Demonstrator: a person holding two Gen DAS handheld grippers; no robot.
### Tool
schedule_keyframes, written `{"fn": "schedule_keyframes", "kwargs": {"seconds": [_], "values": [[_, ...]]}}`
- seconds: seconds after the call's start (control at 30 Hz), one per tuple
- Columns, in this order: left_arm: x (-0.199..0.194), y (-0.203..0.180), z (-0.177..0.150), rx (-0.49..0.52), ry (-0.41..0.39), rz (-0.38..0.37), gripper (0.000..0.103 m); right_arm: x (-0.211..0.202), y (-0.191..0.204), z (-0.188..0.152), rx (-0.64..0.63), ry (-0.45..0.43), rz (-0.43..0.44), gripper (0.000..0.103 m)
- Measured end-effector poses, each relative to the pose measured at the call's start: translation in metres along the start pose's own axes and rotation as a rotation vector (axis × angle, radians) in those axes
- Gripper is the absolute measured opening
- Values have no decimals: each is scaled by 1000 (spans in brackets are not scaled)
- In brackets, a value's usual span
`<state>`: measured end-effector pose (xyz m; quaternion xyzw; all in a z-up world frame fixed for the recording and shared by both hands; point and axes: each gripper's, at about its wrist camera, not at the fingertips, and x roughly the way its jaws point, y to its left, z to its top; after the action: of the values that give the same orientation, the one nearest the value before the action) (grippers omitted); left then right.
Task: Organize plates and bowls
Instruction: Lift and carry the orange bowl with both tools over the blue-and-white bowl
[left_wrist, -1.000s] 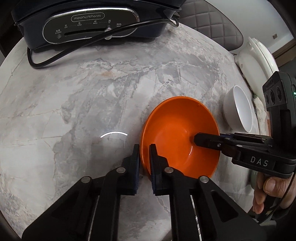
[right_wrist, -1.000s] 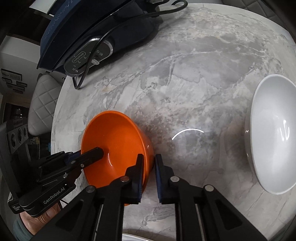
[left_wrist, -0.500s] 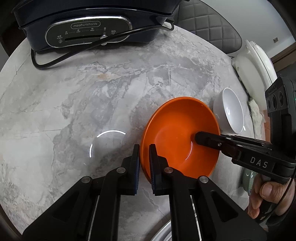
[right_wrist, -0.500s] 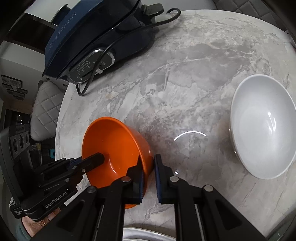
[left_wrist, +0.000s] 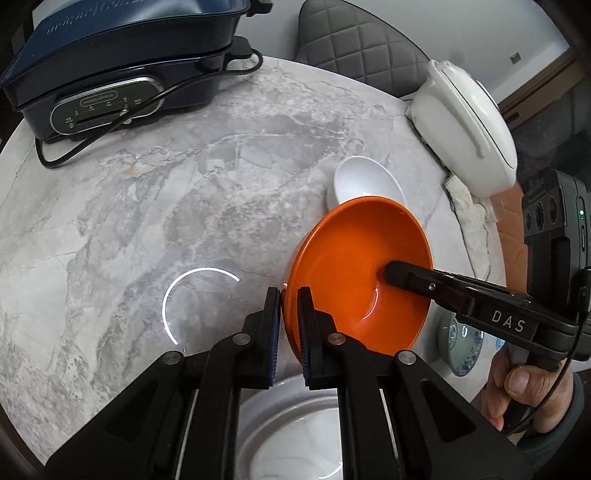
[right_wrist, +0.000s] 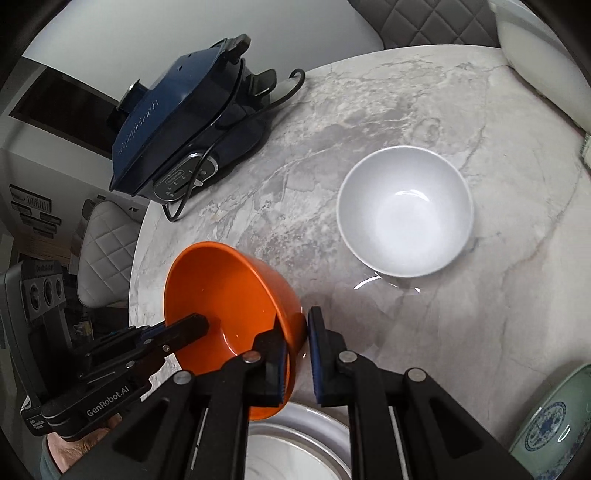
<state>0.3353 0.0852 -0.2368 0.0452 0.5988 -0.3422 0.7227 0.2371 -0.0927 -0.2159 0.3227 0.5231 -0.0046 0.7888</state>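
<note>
Grey-veined round marble table (left_wrist: 147, 221) hosts unfinished sorting: both grippers, left (left_wrist: 290, 325) and right (right_wrist: 297, 354), clench opposite rims of a glossy orange ceramic bowl (left_wrist: 354, 266) held aloft, the white ceramic bowl (right_wrist: 404, 210) waiting at one o'clock, unstacked.

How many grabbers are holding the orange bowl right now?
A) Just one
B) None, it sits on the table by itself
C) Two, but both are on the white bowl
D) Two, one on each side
D: the left gripper and the right gripper each pinch the rim of the orange bowl on opposite sides.
</note>
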Motion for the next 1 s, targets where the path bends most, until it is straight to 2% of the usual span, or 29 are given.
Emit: {"fn": "schedule_keyframes", "kwargs": {"seconds": [0.3, 0.5, 0.67, 0.8, 1.0], "values": [[13, -122, -36, 82, 32, -66, 8, -84, -66, -47, -9, -67, -51, 13], [57, -215, -66, 163, 108, -92, 8, -132, -137, -85, 55, -83, -97, 13], [99, -274, -90, 220, 180, -81, 8, -150, -193, -103, 106, -75, -138, 14], [123, -297, -100, 236, 208, -46, 8, -150, -217, -110, 96, -56, -168, 14], [148, -295, -97, 226, 217, 2, 8, -138, -232, -114, 72, -25, -167, 14]]}}
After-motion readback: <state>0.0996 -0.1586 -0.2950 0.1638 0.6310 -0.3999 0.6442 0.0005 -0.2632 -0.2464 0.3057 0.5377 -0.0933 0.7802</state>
